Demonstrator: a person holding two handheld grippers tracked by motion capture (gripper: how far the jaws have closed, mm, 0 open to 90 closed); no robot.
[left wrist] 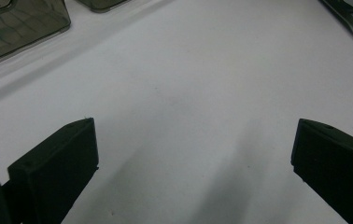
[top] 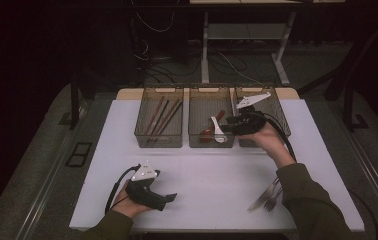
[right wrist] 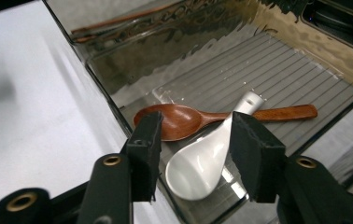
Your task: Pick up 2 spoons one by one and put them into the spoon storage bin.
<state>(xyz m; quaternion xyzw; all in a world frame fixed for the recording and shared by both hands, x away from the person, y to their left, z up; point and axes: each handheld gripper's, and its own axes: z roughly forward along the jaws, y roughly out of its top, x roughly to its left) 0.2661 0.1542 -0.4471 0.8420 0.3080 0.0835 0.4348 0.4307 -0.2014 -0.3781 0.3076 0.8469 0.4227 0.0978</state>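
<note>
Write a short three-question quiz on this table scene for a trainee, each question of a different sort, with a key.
1. True or false: the white spoon lies in the same bin as the wooden spoon.
2. Which bin holds the chopsticks? A) left bin B) middle bin C) right bin
3. Fill in: the cutlery lying loose on the white table near the person's right sleeve is a ____ beside a knife.

Key:
1. True; both lie in the middle bin, below the right claw.
2. A
3. fork
</note>
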